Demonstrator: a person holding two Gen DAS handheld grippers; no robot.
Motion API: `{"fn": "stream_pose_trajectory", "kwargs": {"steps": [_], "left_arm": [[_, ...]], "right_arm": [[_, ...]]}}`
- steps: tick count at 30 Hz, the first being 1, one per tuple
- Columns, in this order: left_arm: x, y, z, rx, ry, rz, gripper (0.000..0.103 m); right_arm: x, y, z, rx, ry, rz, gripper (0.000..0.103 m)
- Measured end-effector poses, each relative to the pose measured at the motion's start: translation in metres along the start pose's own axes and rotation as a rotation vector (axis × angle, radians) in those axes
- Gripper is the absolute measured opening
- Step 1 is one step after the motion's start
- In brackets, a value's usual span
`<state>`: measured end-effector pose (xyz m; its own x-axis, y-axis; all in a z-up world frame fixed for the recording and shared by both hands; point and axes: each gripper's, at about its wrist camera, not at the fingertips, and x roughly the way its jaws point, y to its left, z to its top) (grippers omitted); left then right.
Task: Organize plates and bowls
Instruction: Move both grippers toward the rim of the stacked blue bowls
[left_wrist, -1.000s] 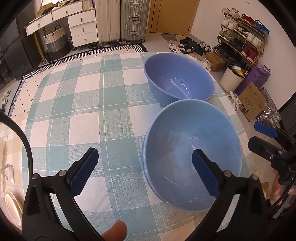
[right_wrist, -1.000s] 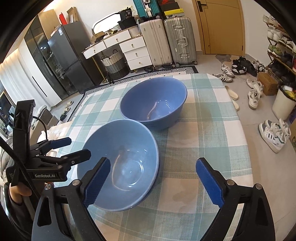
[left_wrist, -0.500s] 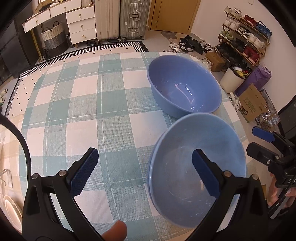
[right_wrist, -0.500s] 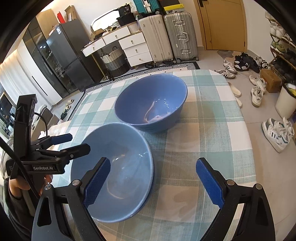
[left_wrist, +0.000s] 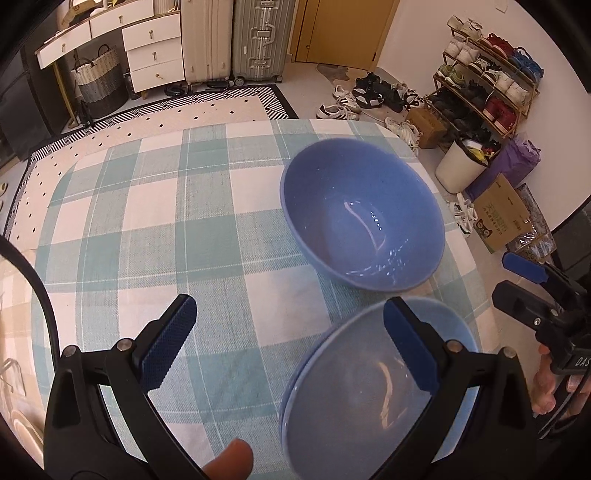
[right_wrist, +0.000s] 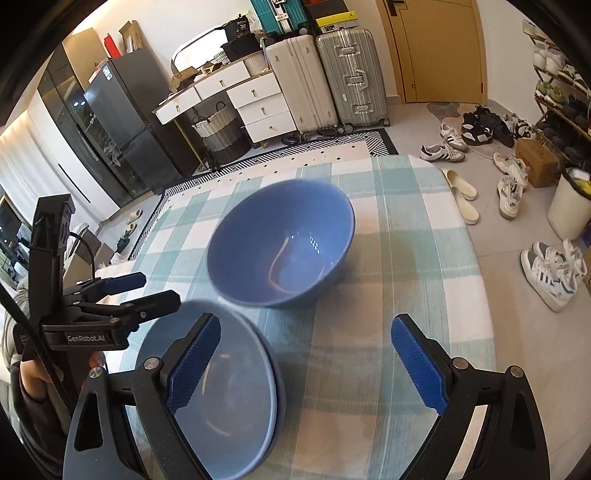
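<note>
- Two blue bowls sit on the checked table (left_wrist: 229, 236), and both show in each of my two cameras.
- The far bowl (left_wrist: 364, 218) stands upright at about 1 o'clock in my left view and at 12 o'clock in my right view (right_wrist: 280, 243).
- The near bowl (left_wrist: 369, 391), paler blue, lies at 5 o'clock in the left view and at 7 o'clock in the right view (right_wrist: 229, 398). Whether its rim touches the far bowl I cannot tell.
- My left gripper (left_wrist: 288, 343) is spread wide and grips nothing; its right finger (left_wrist: 410, 350) crosses in front of the near bowl.
- My right gripper (right_wrist: 306, 365) is also spread wide and grips nothing; its left finger (right_wrist: 194, 363) crosses in front of the near bowl.
- Each gripper shows in the other camera: the right one at 3 o'clock (left_wrist: 532, 284), the left one at 9 o'clock (right_wrist: 125, 295).
- Two suitcases (right_wrist: 325, 77) stand side by side at 12 o'clock beyond the table.
</note>
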<state>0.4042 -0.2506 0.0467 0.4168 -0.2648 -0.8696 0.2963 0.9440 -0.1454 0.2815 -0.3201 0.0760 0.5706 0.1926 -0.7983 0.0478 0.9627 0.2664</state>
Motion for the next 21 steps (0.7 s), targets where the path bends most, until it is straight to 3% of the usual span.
{"fn": "stream_pose_trajectory", "kwargs": {"steps": [17, 21], "left_arm": [[0.052, 0.013, 0.041, -0.018, 0.038, -0.009, 0.1], [0.064, 0.014, 0.046, -0.016, 0.044, -0.013, 0.09]], "right_arm": [[0.055, 0.002, 0.036, 0.005, 0.046, 0.002, 0.095], [0.066, -0.003, 0.039, 0.024, 0.059, 0.001, 0.09]]}}
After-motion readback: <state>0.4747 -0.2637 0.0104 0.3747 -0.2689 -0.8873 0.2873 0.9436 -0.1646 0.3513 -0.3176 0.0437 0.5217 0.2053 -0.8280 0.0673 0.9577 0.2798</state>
